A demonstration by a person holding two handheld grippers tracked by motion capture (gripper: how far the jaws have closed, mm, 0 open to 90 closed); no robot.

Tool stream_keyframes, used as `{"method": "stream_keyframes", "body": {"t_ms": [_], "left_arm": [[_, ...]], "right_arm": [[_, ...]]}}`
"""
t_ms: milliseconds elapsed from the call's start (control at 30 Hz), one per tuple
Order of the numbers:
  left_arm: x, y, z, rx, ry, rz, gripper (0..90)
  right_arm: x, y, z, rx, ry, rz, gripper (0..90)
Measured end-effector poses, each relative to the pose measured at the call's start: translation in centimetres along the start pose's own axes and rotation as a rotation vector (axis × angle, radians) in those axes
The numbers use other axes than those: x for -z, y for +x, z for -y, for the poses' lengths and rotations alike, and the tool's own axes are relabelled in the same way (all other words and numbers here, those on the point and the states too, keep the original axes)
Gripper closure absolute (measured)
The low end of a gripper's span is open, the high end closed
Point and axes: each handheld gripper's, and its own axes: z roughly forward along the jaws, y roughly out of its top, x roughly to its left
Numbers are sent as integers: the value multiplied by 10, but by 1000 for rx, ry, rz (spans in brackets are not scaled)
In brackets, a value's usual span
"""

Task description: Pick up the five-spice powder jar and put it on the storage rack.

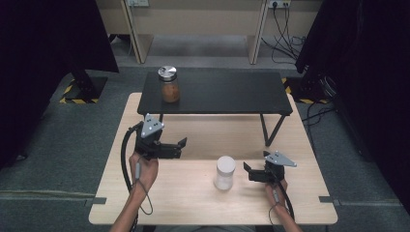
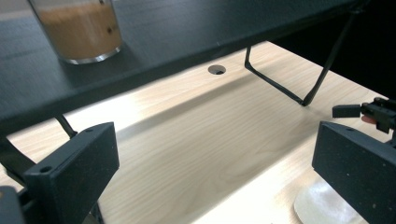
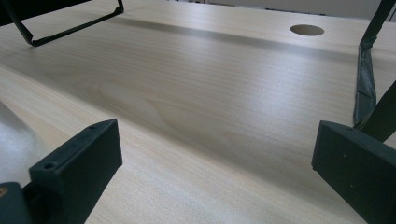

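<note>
A white lidded jar point(image 1: 225, 172) stands upright on the wooden table point(image 1: 193, 193), front of centre. My right gripper point(image 1: 248, 172) sits just right of it, pointing at it, open and not touching; in the right gripper view point(image 3: 215, 158) the jaws stand wide apart over bare wood, with the white jar point(image 3: 14, 140) a blur at the left edge. My left gripper point(image 1: 181, 148) hovers open to the jar's left and farther back. Between its jaws point(image 2: 215, 163) lies bare wood, the white jar's lid point(image 2: 322, 207) at lower right. A glass jar of brown stuff point(image 1: 169, 86) with a silver lid stands on the black shelf point(image 1: 222, 92).
The black shelf stands on thin metal legs point(image 1: 270, 130) across the far half of the table, with low room beneath it. A round cable hole point(image 2: 216, 70) lies in the wood under the shelf. Grey carpet surrounds the table, and cables point(image 1: 285, 34) trail at the back right.
</note>
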Motion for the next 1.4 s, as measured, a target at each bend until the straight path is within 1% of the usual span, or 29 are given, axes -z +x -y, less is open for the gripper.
{"method": "stream_keyframes", "body": {"t_ms": [67,133,200,300,400,433,500,567,633,733,767,833,933,1000,1033,1067,1133,1167,1233,1400], "left_arm": [[-2,0,12,-10,-5,10,0],[-3,0,23,-8,-9,11,0],[-6,4,37,-4,-19,33,0],[-8,7,55,-1,-38,40,0],[-12,11,74,19,-55,46,0],[-13,12,78,17,-50,46,0],[-16,13,89,16,-56,40,0],[-20,16,96,18,-47,40,0],[-22,19,105,16,-57,42,0],[-29,24,119,13,-56,42,0],[-32,25,122,17,-49,39,0],[-38,32,132,43,-39,57,0],[-44,39,140,58,-20,55,0],[-47,44,147,74,-32,64,0],[-48,46,150,71,-34,63,0],[-49,47,151,68,-30,53,0],[-50,49,153,86,-21,42,0],[-50,51,155,95,-20,45,0],[-51,52,157,100,-18,46,0],[-57,53,157,98,15,49,0]], "right_arm": [[0,0,0,0,0,0,17],[0,0,0,0,0,0,17],[0,0,0,1,0,0,17],[0,0,0,1,0,1,17],[0,0,0,1,0,1,17],[0,0,0,1,0,1,17],[0,0,0,0,0,1,17],[0,0,0,1,0,1,17],[0,0,0,1,0,1,17],[0,0,0,0,0,0,17],[0,0,0,1,0,1,17],[0,0,0,2,0,0,17],[0,0,0,2,0,-1,17],[0,0,0,2,0,-2,17],[0,0,0,2,0,-2,17],[0,0,0,3,0,-3,17],[0,0,0,2,2,-2,17],[0,0,0,4,0,-2,17],[0,0,0,2,2,-3,17],[0,0,0,2,1,-3,17]]}}
